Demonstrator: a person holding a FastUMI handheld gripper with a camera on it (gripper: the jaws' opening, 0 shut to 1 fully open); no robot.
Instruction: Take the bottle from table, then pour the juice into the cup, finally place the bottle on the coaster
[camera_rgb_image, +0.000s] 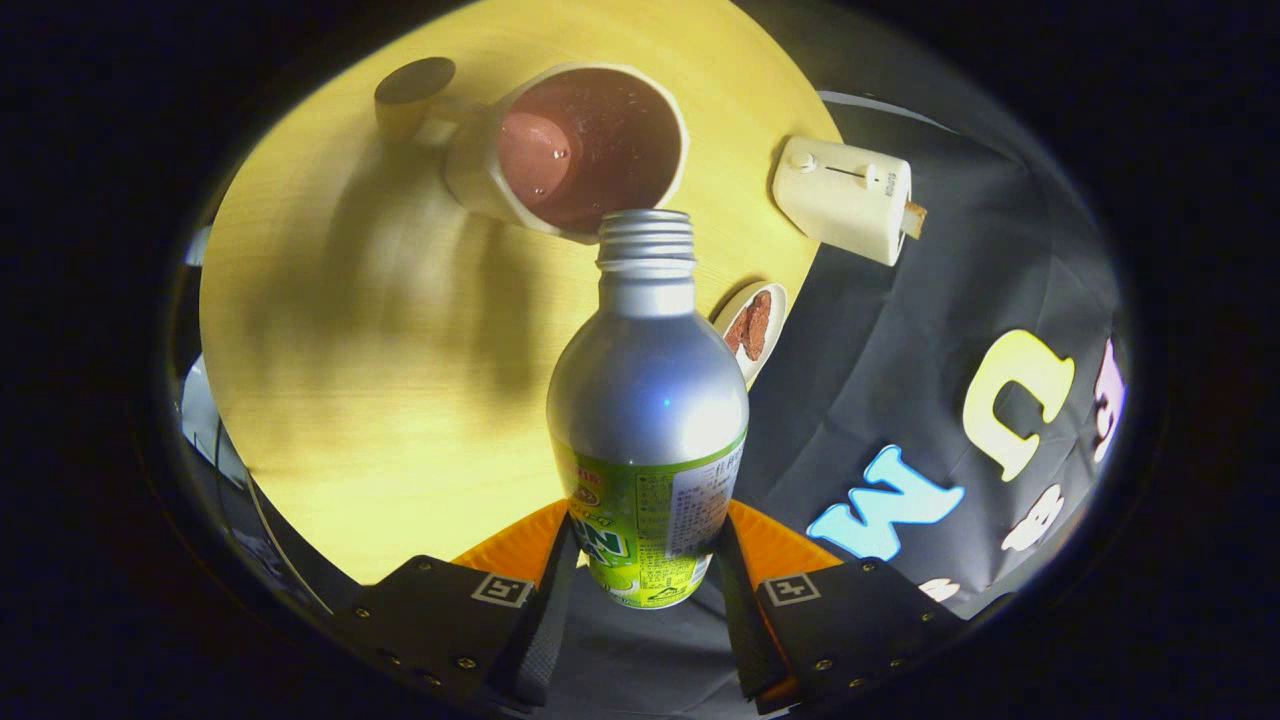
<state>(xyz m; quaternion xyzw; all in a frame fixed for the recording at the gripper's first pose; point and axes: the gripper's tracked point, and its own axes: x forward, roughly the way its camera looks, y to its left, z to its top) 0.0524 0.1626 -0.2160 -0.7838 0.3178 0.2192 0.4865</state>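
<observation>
Bottle (647, 400) mouth at cup (580, 150) rim, above table (370, 400).

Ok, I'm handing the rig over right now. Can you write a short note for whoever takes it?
Claw: shut on the bottle, both fingers pressing its labelled lower body.
Bottle: cap off, tipped toward the cup, its open mouth right at the cup's near rim.
Cup: on the round yellow table, dark reddish juice already inside.
Coaster: beyond the cup on the far side.
Also on the table: a toaster and a small plate with food, to the side of the bottle.
Done: bottle picked up, pour under way or finishing.
Left: finish pouring, right the bottle, stand it on the coaster, release.
</observation>
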